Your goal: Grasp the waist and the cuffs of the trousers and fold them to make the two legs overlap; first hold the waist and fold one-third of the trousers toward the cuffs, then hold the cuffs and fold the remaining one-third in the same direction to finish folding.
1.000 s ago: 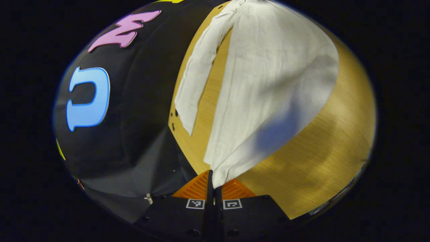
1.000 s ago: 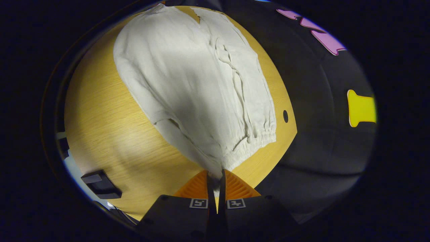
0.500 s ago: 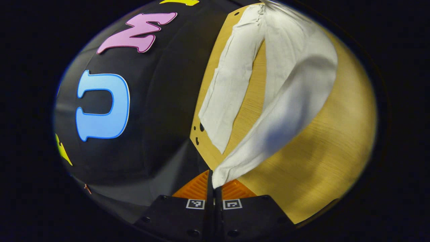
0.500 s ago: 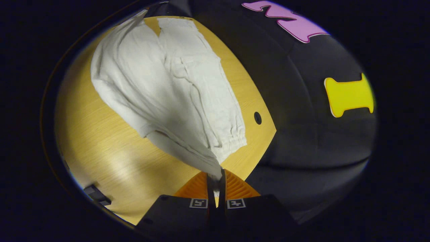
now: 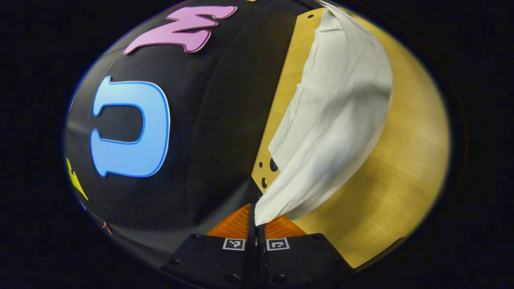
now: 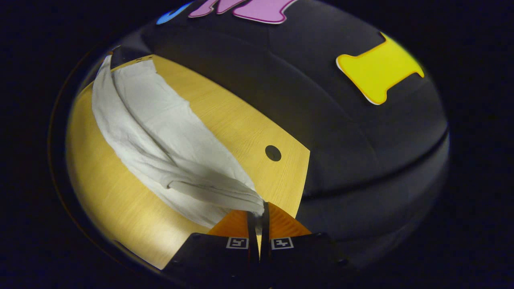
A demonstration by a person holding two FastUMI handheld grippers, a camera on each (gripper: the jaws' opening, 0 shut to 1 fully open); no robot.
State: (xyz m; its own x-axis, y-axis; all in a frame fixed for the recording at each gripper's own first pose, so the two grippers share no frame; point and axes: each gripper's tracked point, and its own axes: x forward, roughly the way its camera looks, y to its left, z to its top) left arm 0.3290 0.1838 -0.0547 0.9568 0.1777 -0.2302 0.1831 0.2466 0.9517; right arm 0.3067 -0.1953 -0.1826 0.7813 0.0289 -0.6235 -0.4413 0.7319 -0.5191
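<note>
White trousers (image 5: 341, 116) lie on a light wooden table (image 5: 401, 184). In the left gripper view my left gripper (image 5: 255, 220) is shut on a cuff corner, and the held leg arches over the other leg lying flat by the table's far edge. The right gripper view has my right gripper (image 6: 259, 212) shut on the waist end of the trousers (image 6: 160, 140). There the upper layer drapes in folds across the lower one. Both held ends sit close to the table's edge by the black wall.
The black cloth wall stands right behind the table edge in both views. A round hole (image 6: 273, 153) is cut in the tabletop near the right gripper, and small holes (image 5: 269, 172) mark the corner near the left gripper. Bare wood spreads on the near side.
Both grippers have carried their held ends toward the wall-side edge. The lifted leg now covers most of the flat leg, and the gap of wood between the legs has closed.
</note>
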